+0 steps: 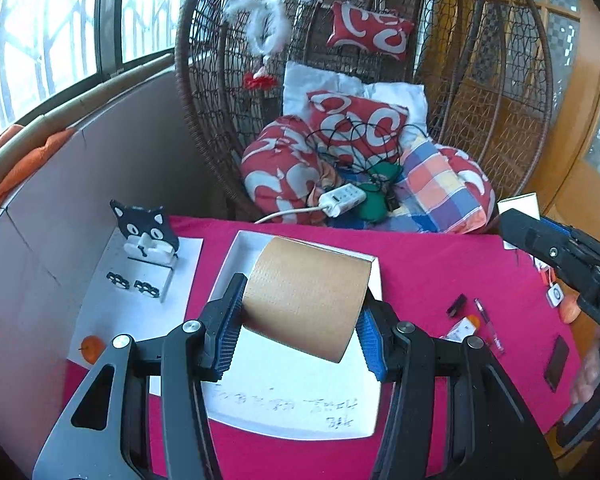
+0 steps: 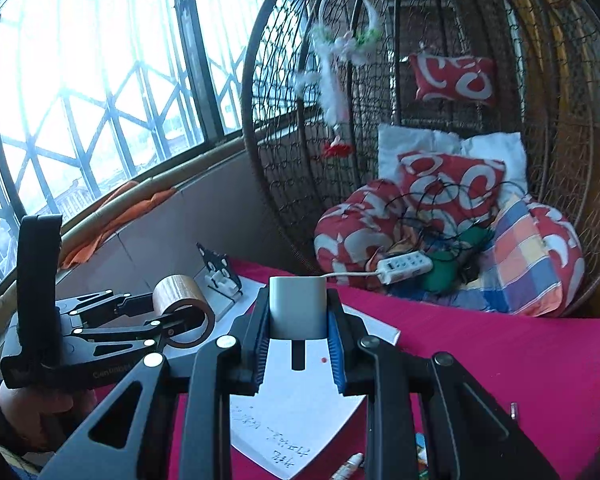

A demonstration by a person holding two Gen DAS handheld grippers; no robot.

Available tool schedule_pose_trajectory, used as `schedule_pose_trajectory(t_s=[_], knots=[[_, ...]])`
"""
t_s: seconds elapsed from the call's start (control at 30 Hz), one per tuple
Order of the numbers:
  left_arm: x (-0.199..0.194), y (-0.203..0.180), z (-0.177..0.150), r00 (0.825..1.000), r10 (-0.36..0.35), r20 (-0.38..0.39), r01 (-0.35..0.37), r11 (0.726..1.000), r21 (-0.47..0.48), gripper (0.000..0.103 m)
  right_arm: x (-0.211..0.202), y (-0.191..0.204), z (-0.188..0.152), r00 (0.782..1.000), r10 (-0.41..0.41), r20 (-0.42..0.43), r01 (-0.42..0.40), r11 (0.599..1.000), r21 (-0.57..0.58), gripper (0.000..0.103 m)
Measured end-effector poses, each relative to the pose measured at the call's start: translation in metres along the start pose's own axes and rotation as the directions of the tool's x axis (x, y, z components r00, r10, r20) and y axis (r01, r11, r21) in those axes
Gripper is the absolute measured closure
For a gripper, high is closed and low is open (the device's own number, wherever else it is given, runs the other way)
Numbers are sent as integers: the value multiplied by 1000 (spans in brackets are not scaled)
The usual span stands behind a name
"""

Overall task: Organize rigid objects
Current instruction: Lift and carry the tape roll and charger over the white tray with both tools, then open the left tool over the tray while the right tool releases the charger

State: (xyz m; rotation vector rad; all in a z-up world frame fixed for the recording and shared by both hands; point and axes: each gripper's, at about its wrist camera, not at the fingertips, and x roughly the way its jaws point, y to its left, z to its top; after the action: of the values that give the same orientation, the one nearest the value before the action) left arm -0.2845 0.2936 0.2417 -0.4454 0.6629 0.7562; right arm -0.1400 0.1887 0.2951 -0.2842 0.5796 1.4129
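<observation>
A roll of brown tape is held in the left tongs, pinched across its two flat faces by the blue pads, and it is carried in the air above the white tray that lies near the middle of the tabletop, toward its far edge. The roll is judged stiff and fairly light for its bulk; its textured wrap should give the pads some friction, but the round body could swivel between them if it is tipped, so a hold across the flat faces, close to the core, is judged soundest. A small grey block with rounded corners is clamped in the right tongs, which are drawn narrow on its two sides, over the same tray. Its skin looks smooth and hard, so it is judged light, rigid and rather slippery; it is best taken low on its parallel sides, as is done here. Neither thing appears fragile. Setting down is judged to call for a level approach, since the roll may trundle off if it is released on its curved side. A cat-shaped stand sits near the tabletop's far left corner, well apart from both.
</observation>
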Motion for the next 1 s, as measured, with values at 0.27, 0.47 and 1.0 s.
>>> schedule_pose_trajectory(t_s=[0.27,0.47,1.0], knots=[[48,20,-7,993,7,-116,1,998,69,52,50,9,-15,995,3,-100,0,999,34,78],[117,26,-23,966,-17,-257,47,992,114,52,105,6,-43,965,-33,-262,46,998,44,78],[193,44,-69,881,39,-471,22,992,123,52,191,20,-109,860,-127,-494,158,987,22,78]])
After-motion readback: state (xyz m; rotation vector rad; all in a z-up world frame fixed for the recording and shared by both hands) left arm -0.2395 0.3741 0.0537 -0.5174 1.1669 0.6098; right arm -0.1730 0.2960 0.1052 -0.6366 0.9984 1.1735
